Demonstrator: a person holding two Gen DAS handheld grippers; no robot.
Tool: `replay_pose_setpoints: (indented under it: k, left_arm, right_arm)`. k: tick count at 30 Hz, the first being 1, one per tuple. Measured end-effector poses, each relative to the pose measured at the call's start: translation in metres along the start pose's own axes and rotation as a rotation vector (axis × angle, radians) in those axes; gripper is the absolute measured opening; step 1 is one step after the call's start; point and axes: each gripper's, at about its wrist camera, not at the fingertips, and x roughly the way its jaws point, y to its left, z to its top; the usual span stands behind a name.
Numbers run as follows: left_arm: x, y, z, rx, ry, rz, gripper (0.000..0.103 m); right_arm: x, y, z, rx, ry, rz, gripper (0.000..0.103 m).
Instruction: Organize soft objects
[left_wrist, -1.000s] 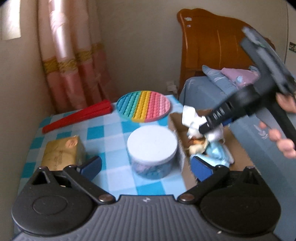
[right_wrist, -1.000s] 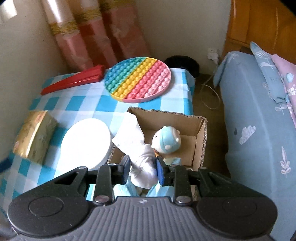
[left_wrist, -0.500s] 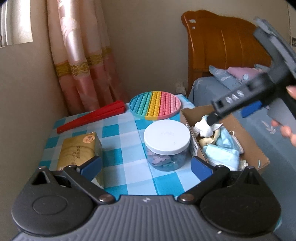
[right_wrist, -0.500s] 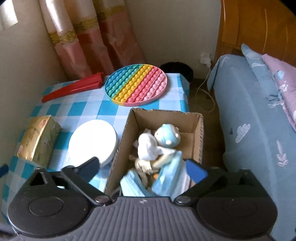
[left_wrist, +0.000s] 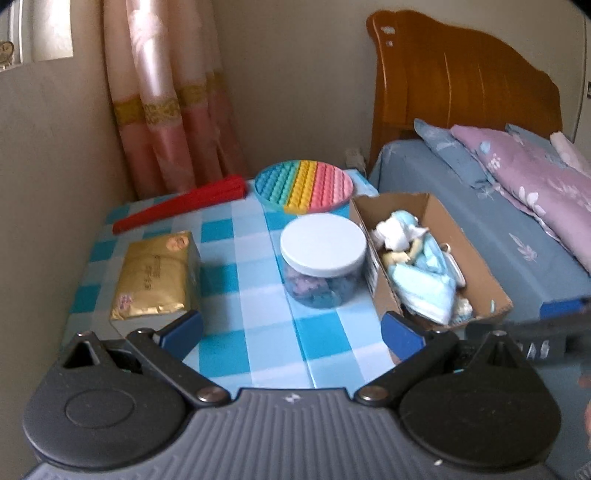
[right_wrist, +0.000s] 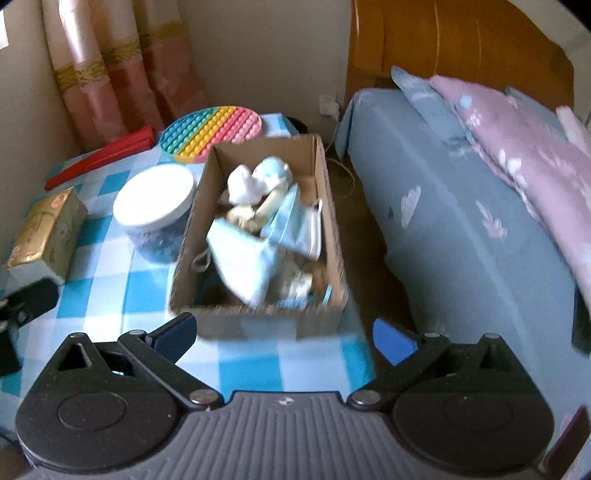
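I have both tools spread wide and holding nothing — the left tool (left_wrist: 291, 334) hangs over the near edge of the table (left_wrist: 236, 258), and the right tool (right_wrist: 282, 338) sits just short of the cardboard box (right_wrist: 325, 206). That box stands along the table's right edge, beside the bed (right_wrist: 443, 206). Inside it lie the soft things: a white plush (right_wrist: 242, 186) and a pale blue plush toy (right_wrist: 273, 171) at the far end, blue face masks (right_wrist: 242, 258) heaped nearer me. A white-lidded jar (left_wrist: 323, 243) stands just left of the box, a gold tissue pack (left_wrist: 155, 275) by the left edge, and a rainbow pop-it disc (left_wrist: 304, 184) and red folded fan (left_wrist: 181, 208) along the far edge.
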Motion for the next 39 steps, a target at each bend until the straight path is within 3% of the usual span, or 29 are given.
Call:
replay_pose_setpoints:
  k: [14, 39]
  left_arm:
    - [-0.005, -0.008, -0.004, 0.046, 0.069, 0.048, 0.102]
    - [-0.005, -0.009, -0.002, 0.035, 0.070, 0.046, 0.102]
  right_arm:
    - [-0.026, 0.005, -0.013, 0.012, -0.038, -0.031, 0.103]
    - [-0.031, 0.008, -0.014, 0.003, -0.048, -0.022, 0.103]
